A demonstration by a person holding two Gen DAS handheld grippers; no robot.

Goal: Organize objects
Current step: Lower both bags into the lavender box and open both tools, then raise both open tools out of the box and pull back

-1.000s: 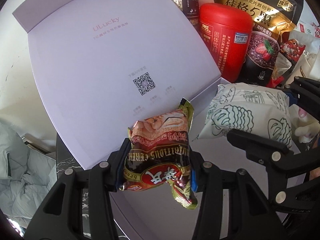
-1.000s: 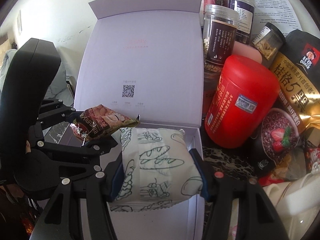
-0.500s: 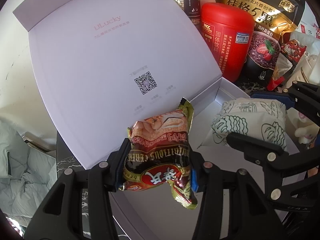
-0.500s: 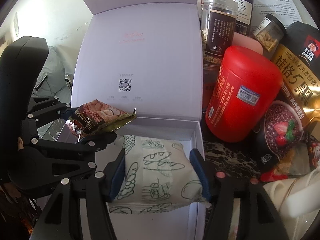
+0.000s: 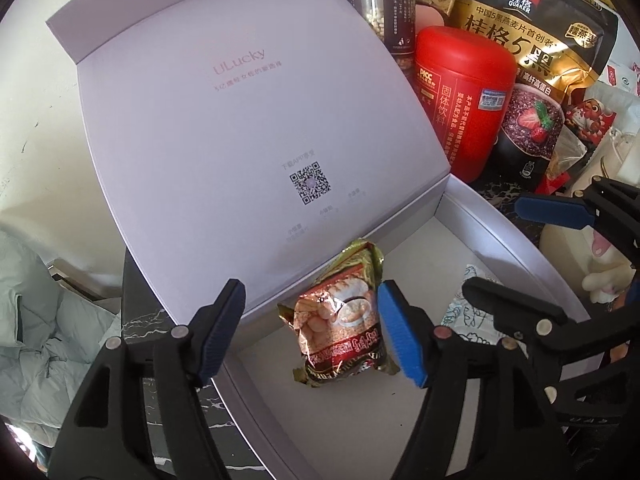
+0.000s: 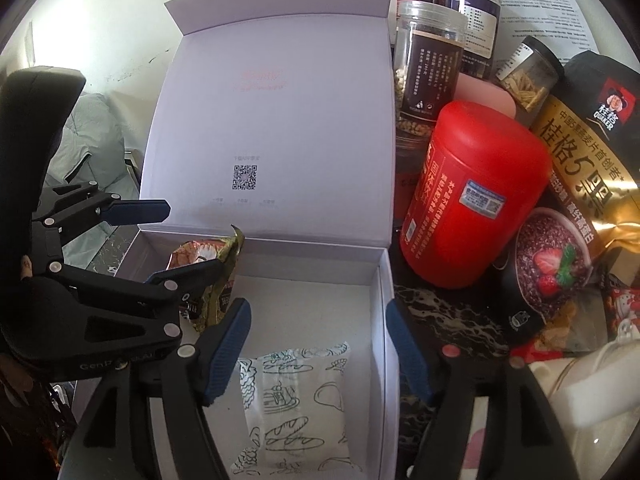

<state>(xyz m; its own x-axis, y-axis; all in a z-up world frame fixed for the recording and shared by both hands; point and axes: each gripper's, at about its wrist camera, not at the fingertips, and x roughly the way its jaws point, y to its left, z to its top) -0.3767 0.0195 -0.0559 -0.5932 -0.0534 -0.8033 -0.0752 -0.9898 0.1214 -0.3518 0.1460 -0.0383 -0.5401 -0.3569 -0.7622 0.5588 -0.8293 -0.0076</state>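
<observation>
Bright daylight, sharp focus, fisheye-warped edges.

We note a dark marbled table (image 5: 168,332) with white veining. Behind it stands an off-white wall (image 6: 120,8), scuffed and cracked. Crumpled pale grey-green bedding (image 5: 44,344) lies left of the table. Lighting is bright, daylight-like.

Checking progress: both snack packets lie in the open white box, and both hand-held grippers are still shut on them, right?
Not quite. The cereal packet and bread-print packet do lie in the white box, but the left hand-held gripper and right hand-held gripper are open, as both wrist views show.
</observation>
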